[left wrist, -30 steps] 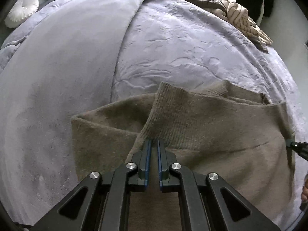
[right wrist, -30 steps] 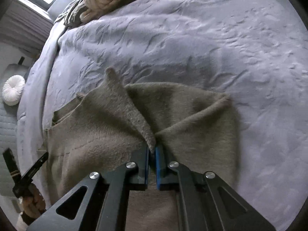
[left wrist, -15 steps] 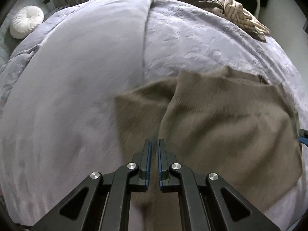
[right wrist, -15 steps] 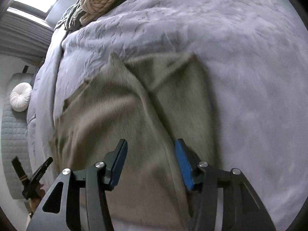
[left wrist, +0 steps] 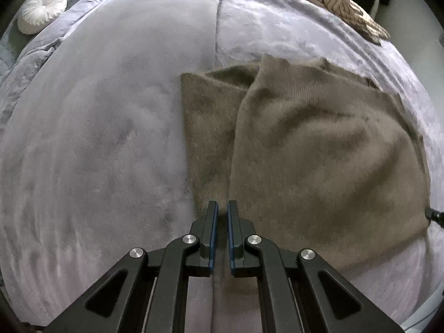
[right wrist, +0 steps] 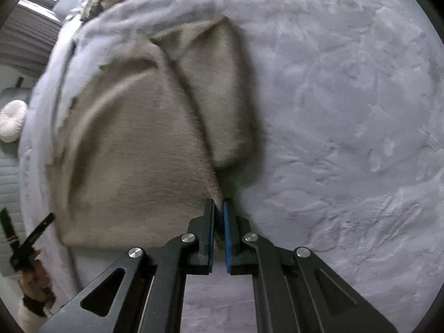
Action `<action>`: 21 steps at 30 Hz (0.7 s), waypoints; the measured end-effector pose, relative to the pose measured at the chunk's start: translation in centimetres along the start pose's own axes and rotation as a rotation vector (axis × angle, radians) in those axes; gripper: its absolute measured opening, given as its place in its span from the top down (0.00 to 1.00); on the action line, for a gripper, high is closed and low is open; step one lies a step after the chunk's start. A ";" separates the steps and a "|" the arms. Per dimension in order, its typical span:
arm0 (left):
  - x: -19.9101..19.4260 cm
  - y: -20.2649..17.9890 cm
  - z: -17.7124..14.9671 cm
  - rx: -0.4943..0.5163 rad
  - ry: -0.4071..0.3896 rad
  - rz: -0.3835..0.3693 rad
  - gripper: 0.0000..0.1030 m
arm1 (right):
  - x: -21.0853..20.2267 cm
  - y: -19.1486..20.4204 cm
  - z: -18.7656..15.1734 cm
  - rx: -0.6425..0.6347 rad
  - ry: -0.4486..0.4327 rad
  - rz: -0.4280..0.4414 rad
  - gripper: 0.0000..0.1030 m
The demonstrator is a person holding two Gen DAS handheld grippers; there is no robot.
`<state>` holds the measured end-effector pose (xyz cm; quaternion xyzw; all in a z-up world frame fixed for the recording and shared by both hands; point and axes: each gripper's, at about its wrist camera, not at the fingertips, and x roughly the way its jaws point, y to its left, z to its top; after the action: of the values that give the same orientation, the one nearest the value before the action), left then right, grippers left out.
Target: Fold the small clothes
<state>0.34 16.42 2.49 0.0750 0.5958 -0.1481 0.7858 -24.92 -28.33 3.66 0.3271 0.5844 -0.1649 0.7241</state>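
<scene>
— Where is there room to move?

— Bare bedspread [left wrist: 97, 138] lies open from nine to twelve o'clock of the sweater [left wrist: 319, 152], and again at three o'clock on its far side.

— Anything in the way?

— A heap of clothes [left wrist: 341, 2] at one o'clock, well apart; a round cushion [left wrist: 41, 11] at ten, off the bed's edge.

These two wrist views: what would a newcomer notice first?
A taupe knitted sweater lies flat on a lavender plush bedspread, its sleeves folded in. Each gripper, left and right, pinches its near edge. A round white cushion sits beyond the bed, far left.
</scene>
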 end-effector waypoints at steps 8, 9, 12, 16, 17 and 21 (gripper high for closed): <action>0.2 0.0 -1.9 0.012 0.036 -0.012 0.93 | -1.7 -0.2 -1.6 0.060 -0.040 -0.028 0.91; 0.1 0.0 -2.1 0.013 0.041 -0.014 0.93 | -2.2 0.1 -1.8 0.058 -0.052 -0.041 0.91; 0.0 0.4 -2.5 -0.009 0.052 -0.022 0.73 | -3.3 0.7 -2.7 0.073 -0.081 -0.063 0.91; -0.4 1.0 -2.7 -0.034 0.046 -0.011 0.01 | -4.1 1.6 -4.1 0.093 -0.089 -0.053 0.91; -0.4 1.0 -2.8 -0.029 0.045 -0.013 0.01 | -4.2 1.7 -4.5 0.092 -0.092 -0.050 0.90; -0.5 1.6 -3.0 -0.034 0.045 -0.019 0.01 | -3.7 4.1 -5.5 0.074 -0.084 -0.034 0.87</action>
<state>-2.05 18.90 2.03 0.0594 0.6164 -0.1438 0.7719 -27.39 -22.21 7.76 0.3365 0.5523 -0.2121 0.7326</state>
